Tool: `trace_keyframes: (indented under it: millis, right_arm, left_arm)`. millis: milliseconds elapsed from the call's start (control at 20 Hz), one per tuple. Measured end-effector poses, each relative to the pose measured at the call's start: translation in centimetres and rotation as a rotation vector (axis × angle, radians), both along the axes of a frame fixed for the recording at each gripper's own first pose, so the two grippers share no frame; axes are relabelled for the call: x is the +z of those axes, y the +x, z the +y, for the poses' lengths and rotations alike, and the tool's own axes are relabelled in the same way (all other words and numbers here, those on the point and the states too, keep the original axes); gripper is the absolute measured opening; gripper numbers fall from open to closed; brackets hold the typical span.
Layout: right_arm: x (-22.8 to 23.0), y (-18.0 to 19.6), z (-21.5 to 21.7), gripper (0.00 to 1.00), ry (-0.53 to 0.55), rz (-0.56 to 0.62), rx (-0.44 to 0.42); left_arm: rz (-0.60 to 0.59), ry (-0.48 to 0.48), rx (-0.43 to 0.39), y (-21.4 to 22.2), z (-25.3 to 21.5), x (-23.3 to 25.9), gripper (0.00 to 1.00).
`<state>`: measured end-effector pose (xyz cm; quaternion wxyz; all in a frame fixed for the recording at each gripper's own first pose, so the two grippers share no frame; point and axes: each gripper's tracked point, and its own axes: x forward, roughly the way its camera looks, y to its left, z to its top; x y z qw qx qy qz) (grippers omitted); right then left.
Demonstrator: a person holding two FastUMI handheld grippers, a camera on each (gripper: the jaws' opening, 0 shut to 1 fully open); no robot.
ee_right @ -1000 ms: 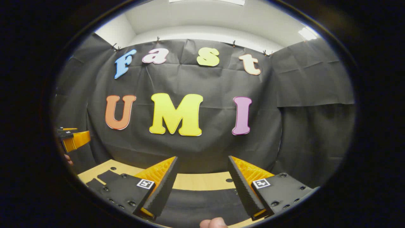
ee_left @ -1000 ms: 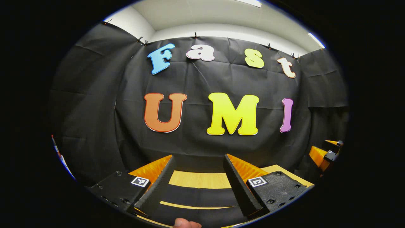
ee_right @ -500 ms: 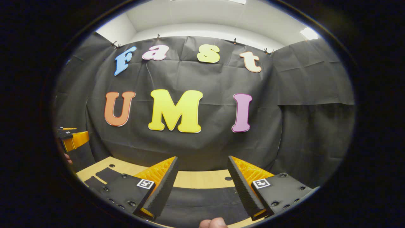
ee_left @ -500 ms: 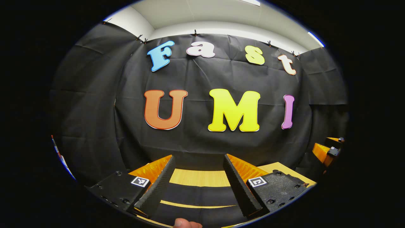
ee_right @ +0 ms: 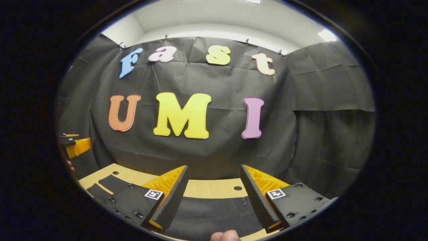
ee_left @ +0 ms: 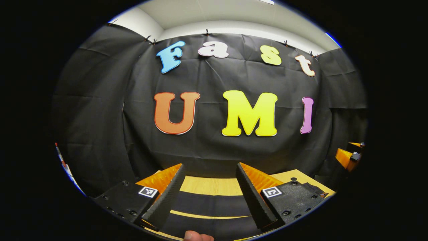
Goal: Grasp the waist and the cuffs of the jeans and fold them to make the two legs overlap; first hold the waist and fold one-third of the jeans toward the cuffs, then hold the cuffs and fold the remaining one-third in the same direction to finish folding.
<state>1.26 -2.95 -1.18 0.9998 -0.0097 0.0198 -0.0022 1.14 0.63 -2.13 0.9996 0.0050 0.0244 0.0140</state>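
Note:
Black jeans [ee_left: 210,202] lie flat on the wooden table [ee_left: 210,185]. In the left gripper view they show as two dark bands with a thin strip of wood between them. My left gripper [ee_left: 210,165] hangs open above them, nothing between its fingers. In the right gripper view a broad dark part of the jeans [ee_right: 210,211] lies under my right gripper [ee_right: 214,167], which is open too and holds nothing. Two narrow dark ends of the jeans [ee_right: 108,183] show at the left of that view.
The black cloth wall stands close behind the table [ee_right: 130,174]. The right gripper [ee_left: 347,155] shows far right in the left gripper view, the left gripper [ee_right: 77,146] far left in the right gripper view. A fingertip [ee_right: 225,236] shows at the bottom edge.
Both views have tipped slightly downward: the wall has slid up and a little more table and jeans shows. Both grippers stay open.

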Motion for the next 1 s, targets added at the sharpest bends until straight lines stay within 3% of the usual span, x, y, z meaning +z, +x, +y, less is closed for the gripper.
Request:
trace_keyframes:
  millis: [550,700,1000]
  right_arm:
    - [-2.5,0.9,-4.4,0.95,-0.018,0.057,-0.005]
    - [-4.7,1.1,-7.7,0.94,-0.033,0.109,-0.002]
    - [-12.8,1.2,-15.6,0.95,-0.049,0.314,0.011]
  left_arm:
    - [0.064,0.012,0.038,-0.6,0.3,-2.7,0.97]
    - [0.135,-0.002,0.103,-1.2,2.0,-4.9,0.98]
    - [0.273,-0.034,0.336,-4.9,9.3,-9.4,0.98]
